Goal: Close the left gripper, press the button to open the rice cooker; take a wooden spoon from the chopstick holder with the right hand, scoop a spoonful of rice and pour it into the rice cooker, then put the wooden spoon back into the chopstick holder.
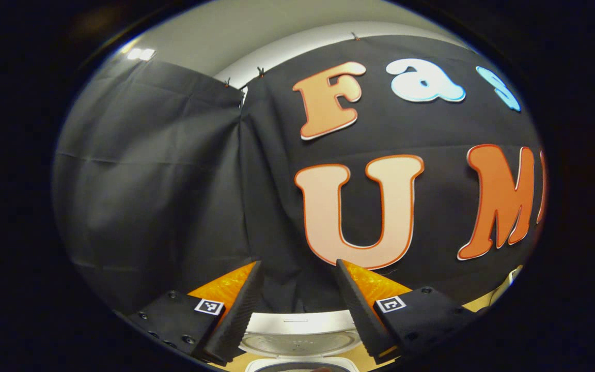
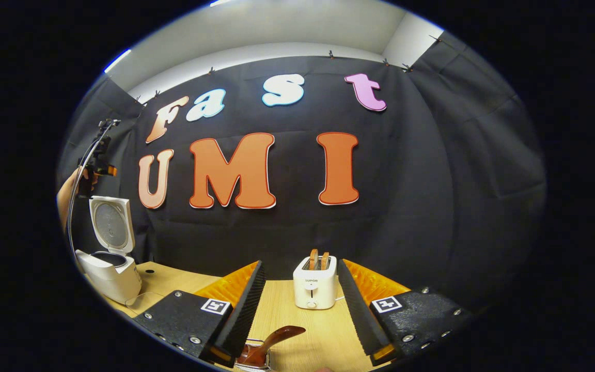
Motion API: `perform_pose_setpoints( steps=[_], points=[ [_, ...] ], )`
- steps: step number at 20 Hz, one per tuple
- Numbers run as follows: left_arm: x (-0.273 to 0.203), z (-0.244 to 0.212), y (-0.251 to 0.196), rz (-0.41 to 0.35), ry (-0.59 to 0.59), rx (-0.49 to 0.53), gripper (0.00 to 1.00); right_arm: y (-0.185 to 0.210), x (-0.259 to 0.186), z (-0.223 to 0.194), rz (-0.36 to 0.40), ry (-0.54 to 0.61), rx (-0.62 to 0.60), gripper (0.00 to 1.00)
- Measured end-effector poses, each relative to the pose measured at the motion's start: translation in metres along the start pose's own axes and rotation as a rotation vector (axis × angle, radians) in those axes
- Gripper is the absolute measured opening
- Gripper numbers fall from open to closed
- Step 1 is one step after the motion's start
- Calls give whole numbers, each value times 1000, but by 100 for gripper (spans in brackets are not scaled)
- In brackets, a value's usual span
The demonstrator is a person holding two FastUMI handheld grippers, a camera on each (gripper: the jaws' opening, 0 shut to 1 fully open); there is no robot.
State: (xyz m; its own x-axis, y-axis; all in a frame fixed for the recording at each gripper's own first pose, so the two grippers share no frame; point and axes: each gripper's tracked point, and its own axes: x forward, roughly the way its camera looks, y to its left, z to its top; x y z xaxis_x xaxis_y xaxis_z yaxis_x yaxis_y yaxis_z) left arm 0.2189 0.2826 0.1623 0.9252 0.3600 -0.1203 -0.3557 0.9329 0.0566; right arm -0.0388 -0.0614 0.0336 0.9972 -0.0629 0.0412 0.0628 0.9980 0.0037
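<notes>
Left gripper (image 1: 297,268) raised, jaws apart; right gripper (image 2: 300,268) likewise spread, level over the table. In the right gripper view, a hand (image 2: 73,186) grips the other device at nine o'clock.

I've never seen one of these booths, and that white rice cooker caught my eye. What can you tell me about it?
The rice cooker is a white, boxy appliance that looks like plastic, standing on the wooden table at its left end, near the black cloth wall. Its lid is swung open and stands upright, showing a round grey inner plate. The dark opening of the pot shows below. A thin cord trails from its base across the table.
</notes>
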Motion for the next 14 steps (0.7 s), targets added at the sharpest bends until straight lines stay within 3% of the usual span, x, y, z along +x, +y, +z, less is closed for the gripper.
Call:
perform_pose_setpoints(
  steps=[6, 8, 14],
  points=[
    [41, -68, 18, 25, 179, -22, 90, 0, 6, -6, 5, 10, 49, 84],
    [36, -86, 10, -6, 249, -9, 88, 1, 8, -5, 11, 3, 63, 85],
    [24, -81, 10, -44, 310, -26, 92, 17, 9, -16, 59, 7, 81, 85]
  ],
)
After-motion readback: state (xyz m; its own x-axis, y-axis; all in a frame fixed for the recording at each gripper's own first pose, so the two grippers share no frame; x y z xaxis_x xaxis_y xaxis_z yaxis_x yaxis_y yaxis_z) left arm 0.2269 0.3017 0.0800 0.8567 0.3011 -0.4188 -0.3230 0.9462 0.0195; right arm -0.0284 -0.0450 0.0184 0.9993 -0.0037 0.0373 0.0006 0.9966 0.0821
